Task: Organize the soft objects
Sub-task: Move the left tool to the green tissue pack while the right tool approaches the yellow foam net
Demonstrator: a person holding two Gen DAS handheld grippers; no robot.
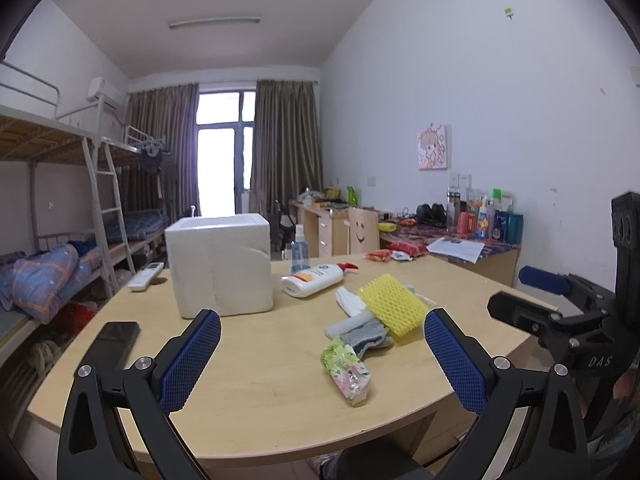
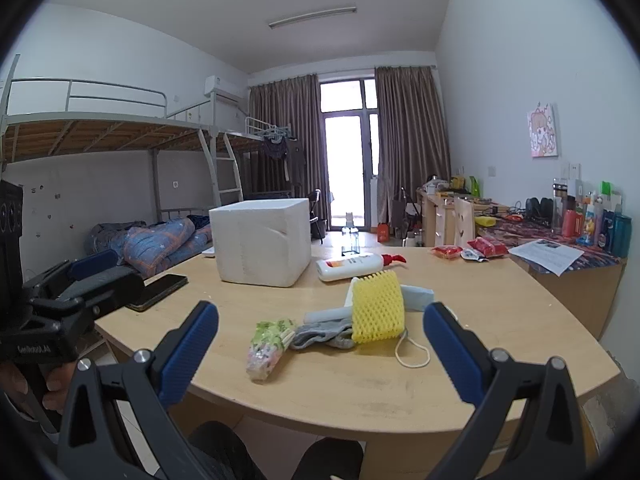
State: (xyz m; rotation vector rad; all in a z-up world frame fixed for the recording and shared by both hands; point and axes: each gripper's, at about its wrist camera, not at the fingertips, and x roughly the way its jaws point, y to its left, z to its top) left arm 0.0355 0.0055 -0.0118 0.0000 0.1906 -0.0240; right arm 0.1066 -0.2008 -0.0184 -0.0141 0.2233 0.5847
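Nothing is gathered yet: both the left hand-held gripper (image 1: 322, 356) and the right hand-held gripper (image 2: 320, 350) hang spread and empty over the bench's (image 1: 256, 392) near edge. The yellow foam net (image 1: 394, 303), grey sock (image 1: 370, 338) and tissue pack (image 1: 347, 372) lie mid-bench; next, probably, comes closing on one for the foam box (image 1: 220, 264). Only the right view shows the face mask's (image 2: 418, 293) ear loop (image 2: 412, 354).
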